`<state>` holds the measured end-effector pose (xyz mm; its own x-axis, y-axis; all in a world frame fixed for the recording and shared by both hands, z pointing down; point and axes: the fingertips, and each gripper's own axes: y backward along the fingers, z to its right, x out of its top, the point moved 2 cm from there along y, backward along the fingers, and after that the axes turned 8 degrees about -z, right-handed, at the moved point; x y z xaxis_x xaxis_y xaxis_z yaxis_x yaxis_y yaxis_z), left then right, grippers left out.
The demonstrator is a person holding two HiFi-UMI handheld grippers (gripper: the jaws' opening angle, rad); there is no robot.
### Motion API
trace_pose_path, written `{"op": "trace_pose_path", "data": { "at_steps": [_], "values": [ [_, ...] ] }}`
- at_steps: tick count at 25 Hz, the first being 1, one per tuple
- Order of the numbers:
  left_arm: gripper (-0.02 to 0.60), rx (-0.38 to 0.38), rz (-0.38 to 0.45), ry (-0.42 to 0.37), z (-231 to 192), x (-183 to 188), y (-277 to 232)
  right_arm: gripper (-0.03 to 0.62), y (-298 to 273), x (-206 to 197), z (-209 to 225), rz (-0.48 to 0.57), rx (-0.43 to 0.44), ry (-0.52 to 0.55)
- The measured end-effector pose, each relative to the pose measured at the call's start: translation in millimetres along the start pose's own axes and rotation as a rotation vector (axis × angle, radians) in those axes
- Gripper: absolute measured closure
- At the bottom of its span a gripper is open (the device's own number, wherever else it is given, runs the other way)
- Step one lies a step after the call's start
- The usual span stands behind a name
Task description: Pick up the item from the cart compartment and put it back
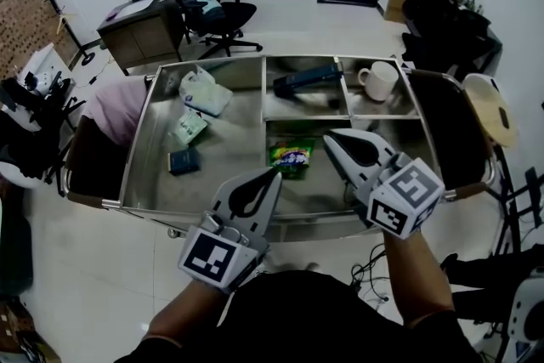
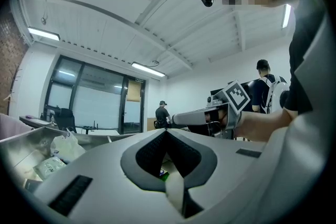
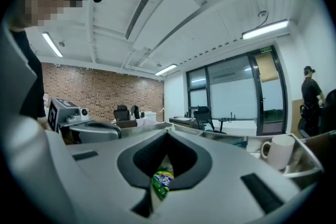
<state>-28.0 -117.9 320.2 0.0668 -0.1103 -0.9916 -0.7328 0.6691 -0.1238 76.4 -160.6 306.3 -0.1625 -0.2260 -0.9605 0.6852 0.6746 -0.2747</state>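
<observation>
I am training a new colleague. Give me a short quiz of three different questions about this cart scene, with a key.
1. True or false: the white mug stands in the far right compartment of the cart.
2. Which item lies nearest to the right tool? A) white bag B) green snack packet C) blue packet
3. Fill in: the jaws of the right tool and of the left tool are both ____.
Key: 1 true; 2 B; 3 shut.
</observation>
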Motion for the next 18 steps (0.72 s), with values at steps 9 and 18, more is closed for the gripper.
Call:
{"op": "trace_pose_path", "data": {
  "at_steps": [9, 18],
  "values": [
    [0.581, -0.009, -0.006, -0.013, 5.7, 2.0, -3.0, 0.582, 32.9, 5.3, 0.0, 0.094, -0.029, -0.066],
    [0.581, -0.007, -0.013, -0.016, 7.2, 0.1, -3.0, 0.582, 51.4, -0.8, -0.8, 0.125, -0.058, -0.082]
  ]
}}
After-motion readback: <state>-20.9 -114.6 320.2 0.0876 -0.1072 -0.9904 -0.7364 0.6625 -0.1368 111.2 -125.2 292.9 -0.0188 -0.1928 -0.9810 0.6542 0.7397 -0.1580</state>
